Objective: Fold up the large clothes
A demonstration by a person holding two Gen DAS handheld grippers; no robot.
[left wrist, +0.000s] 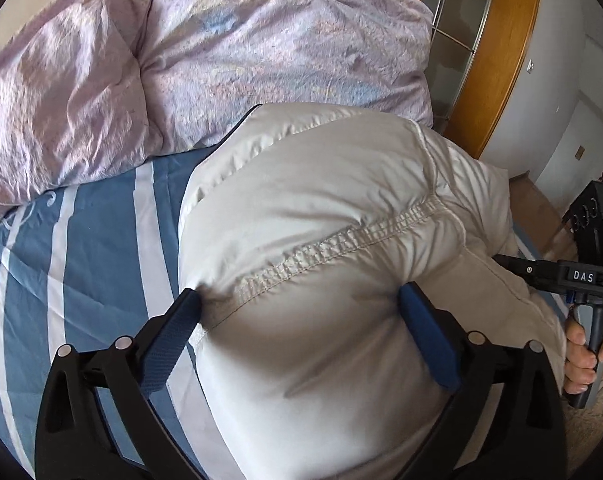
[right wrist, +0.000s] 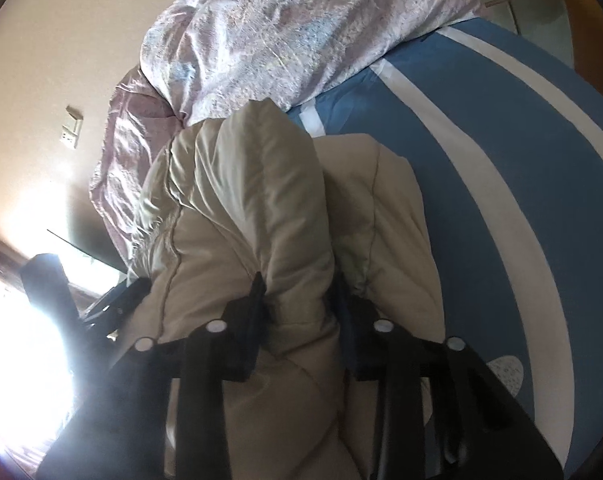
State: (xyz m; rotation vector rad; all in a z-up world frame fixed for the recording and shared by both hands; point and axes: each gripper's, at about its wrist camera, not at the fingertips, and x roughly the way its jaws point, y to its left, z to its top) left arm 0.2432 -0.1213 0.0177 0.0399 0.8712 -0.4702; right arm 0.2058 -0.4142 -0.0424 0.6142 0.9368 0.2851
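A puffy cream padded jacket [left wrist: 321, 184] lies bunched on the bed, its stitched seam running across the left wrist view. My left gripper [left wrist: 301, 294] straddles the bulge with its blue pads [left wrist: 169, 344] spread wide, the fabric swelling between them and brushing both. In the right wrist view the jacket [right wrist: 241, 200] looks beige and stands up in a thick fold. My right gripper [right wrist: 299, 280] is shut on that fold. The right gripper [left wrist: 581, 276] also shows at the right edge of the left wrist view, a hand [left wrist: 579, 354] around its handle.
The bed carries a blue sheet with white stripes [left wrist: 81, 260] [right wrist: 481, 160]. A crumpled lilac duvet [left wrist: 181, 60] [right wrist: 281, 40] is heaped behind the jacket. A wooden door frame [left wrist: 501, 60] stands beyond the bed. A wall socket [right wrist: 69, 136] and a bright window [right wrist: 17, 340] lie to the left.
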